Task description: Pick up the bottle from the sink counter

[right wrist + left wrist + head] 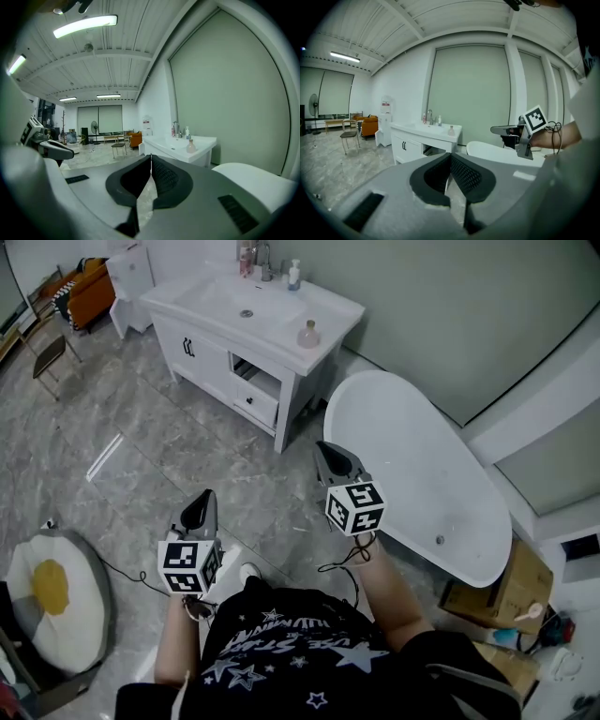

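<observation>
The left tongs (451,155) are pressed together at the tips with nothing between them. The right tongs (150,158) are also closed and empty. From the head view both are held out over the grey marble floor (141,465), well apart from each other, the right one farther forward and beside the near end of a white bathtub (412,465).

The bottle (308,335), a small pinkish one, stands upright on the near right corner of the white bench (330,311), far from both tongs and right of the basin (246,302). Two more bottles and a tap (265,259) stand at the bench's far edge.

The left gripper view alone shows the right tongs from the side, with their marker cube (534,119) and the person's forearm. The right gripper view catches the left tongs at its left edge, plus a standing fan (93,125) and ceiling lights (84,26). Only the head view shows the egg-shaped cushion (52,587) on the floor at near left and a cardboard box (511,592) at near right.
</observation>
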Demonstrator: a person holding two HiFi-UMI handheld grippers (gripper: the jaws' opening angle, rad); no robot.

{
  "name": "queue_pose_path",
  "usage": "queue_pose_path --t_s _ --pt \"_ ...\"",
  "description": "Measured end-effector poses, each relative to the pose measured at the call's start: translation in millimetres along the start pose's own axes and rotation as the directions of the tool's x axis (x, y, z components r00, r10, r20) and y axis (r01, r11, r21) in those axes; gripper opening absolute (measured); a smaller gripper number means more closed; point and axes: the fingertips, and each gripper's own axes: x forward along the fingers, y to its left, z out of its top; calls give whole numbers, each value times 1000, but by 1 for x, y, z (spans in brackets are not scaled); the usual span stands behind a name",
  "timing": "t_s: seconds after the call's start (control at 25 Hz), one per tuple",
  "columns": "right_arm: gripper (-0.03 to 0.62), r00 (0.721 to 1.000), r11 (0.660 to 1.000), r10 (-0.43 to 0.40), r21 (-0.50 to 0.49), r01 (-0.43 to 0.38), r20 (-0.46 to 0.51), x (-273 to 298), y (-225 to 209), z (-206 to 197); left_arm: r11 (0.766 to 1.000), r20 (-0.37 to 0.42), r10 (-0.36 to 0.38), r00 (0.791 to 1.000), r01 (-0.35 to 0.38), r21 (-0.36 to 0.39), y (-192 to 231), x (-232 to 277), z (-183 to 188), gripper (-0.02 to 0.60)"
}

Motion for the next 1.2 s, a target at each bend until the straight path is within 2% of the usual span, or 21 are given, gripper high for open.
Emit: queue_pose_path --t_s 0.16,0.32,0.52,0.84,1.2 --pt "57 999 999 -36 5 36 7 37 2 13 999 16 -32 999 32 16 34 20 17 18" --pt "197 999 998 -53 29 53 -3 62 3 17 997 6 -67 998 67 28 58 34 20 18" --pt "290 997 994 -72 84 75 -34 84 -11 13 997 -18 -83 996 83 1 75 52 15 18" --pt "336 994 991 -102 80 105 -37 156 -66 17 998 -54 -59 997 59 -14 94 112 16 18" --pt "346 997 994 -73 84 76 -35 269 -141 38 998 -34 -61 998 62 28 105 245 83 18"
